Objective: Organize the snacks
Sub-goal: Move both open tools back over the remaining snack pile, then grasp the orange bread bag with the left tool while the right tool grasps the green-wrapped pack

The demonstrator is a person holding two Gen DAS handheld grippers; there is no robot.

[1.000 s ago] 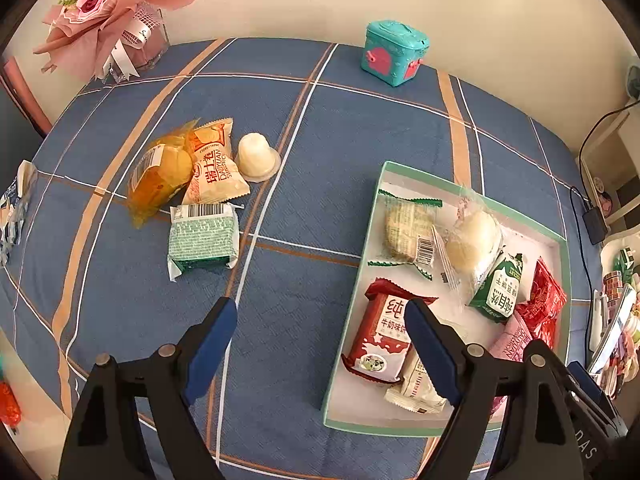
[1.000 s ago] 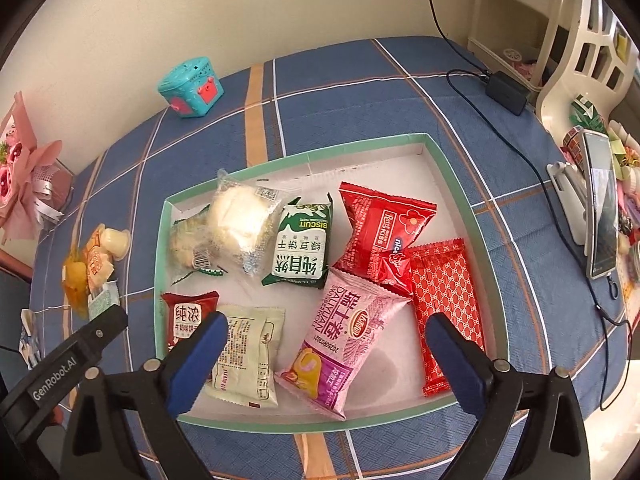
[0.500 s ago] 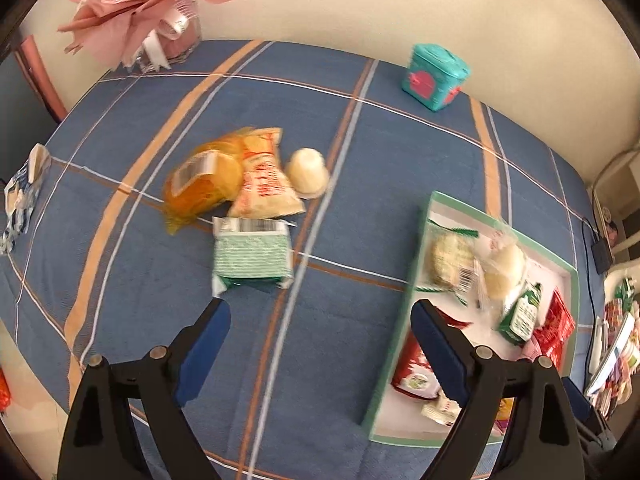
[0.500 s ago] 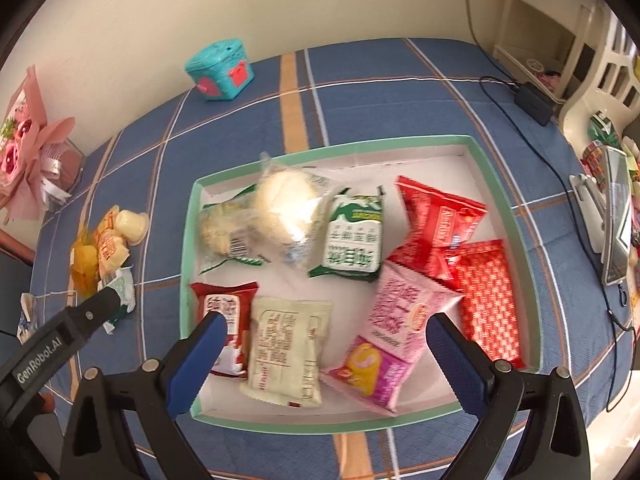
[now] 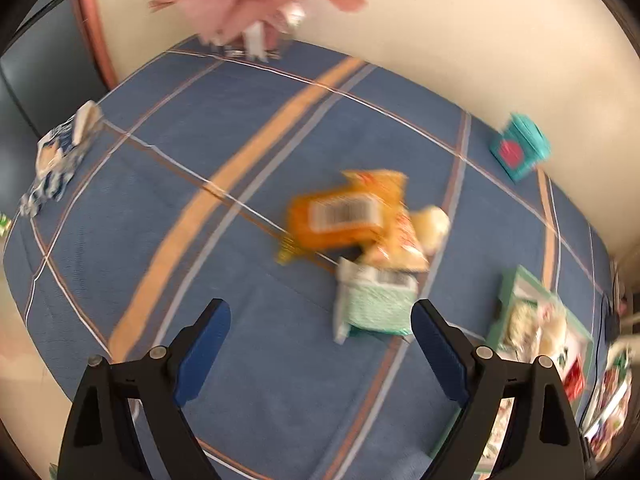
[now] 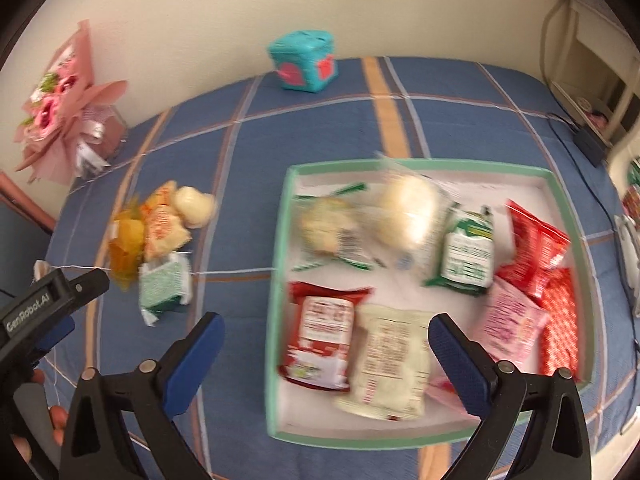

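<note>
Blue-padded fingers of the left gripper [image 5: 320,344] stand spread wide with nothing between them, low over the blue plaid cloth [image 5: 240,152]. Just ahead, near its right-hand finger, lies the green-and-white packet [image 5: 374,304], and touching that packet on its far side sit an orange packet [image 5: 340,220], a pale orange-printed packet [image 5: 400,240] partly under it, and a small cream jelly cup [image 5: 434,222]. These four loose snacks seem to be the step in hand: the left gripper looks to be lining up on the nearest of them, the green-and-white one, for carrying to the tray [image 5: 505,300] at the right edge.

The right gripper [image 6: 326,356] also gapes empty, hovering over the near-left corner of that green-rimmed tray, where a red packet [image 6: 320,336] and a cream packet [image 6: 390,364] lie side by side between its fingers. More packets fill the rest of the tray.

The next move likely calls for shifting the left gripper slightly right and down, so the fingers straddle the green-and-white packet without nudging the pile behind it.

Both views are smeared by motion, so the print on the wrappers is unreadable, and whether the pale packet rests on the cup cannot be told. The left view cuts off most of the tray. A pink bouquet [image 6: 64,100] and a teal box [image 6: 304,62] stand by the wall.
</note>
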